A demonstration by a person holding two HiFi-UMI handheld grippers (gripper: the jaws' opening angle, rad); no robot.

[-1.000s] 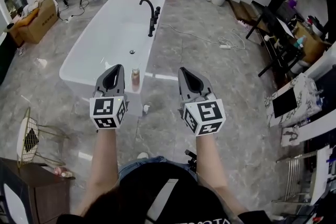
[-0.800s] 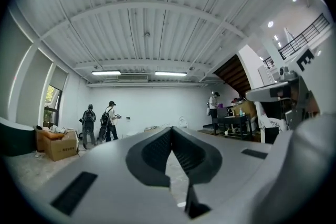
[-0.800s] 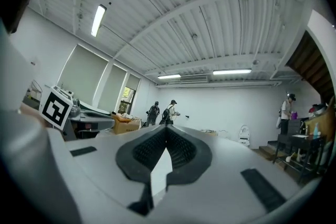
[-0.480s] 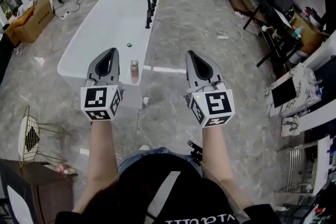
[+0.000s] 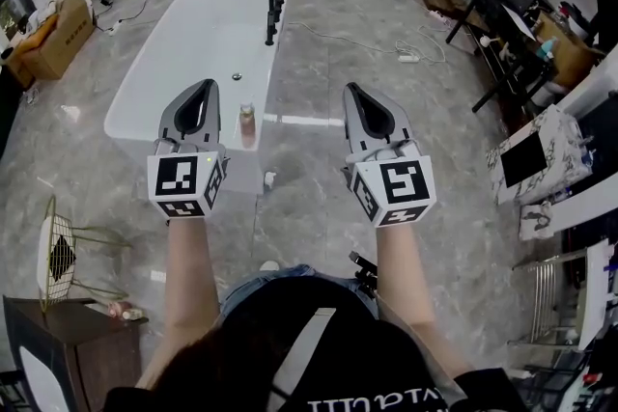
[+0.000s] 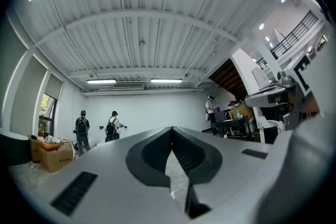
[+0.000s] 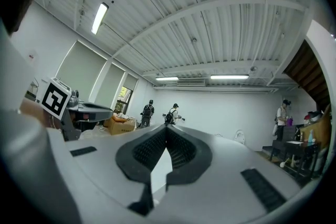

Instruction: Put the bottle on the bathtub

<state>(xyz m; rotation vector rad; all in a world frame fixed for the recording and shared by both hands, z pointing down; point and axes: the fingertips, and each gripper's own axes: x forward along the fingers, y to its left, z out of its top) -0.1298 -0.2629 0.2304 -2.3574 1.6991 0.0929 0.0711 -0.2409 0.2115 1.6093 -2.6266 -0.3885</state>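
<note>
A small pinkish bottle (image 5: 247, 124) stands upright on the near rim of the long white bathtub (image 5: 208, 34).

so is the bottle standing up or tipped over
Upright. In the head view the bottle stands cap up on the near rim of the bathtub, with nothing holding it.
</note>
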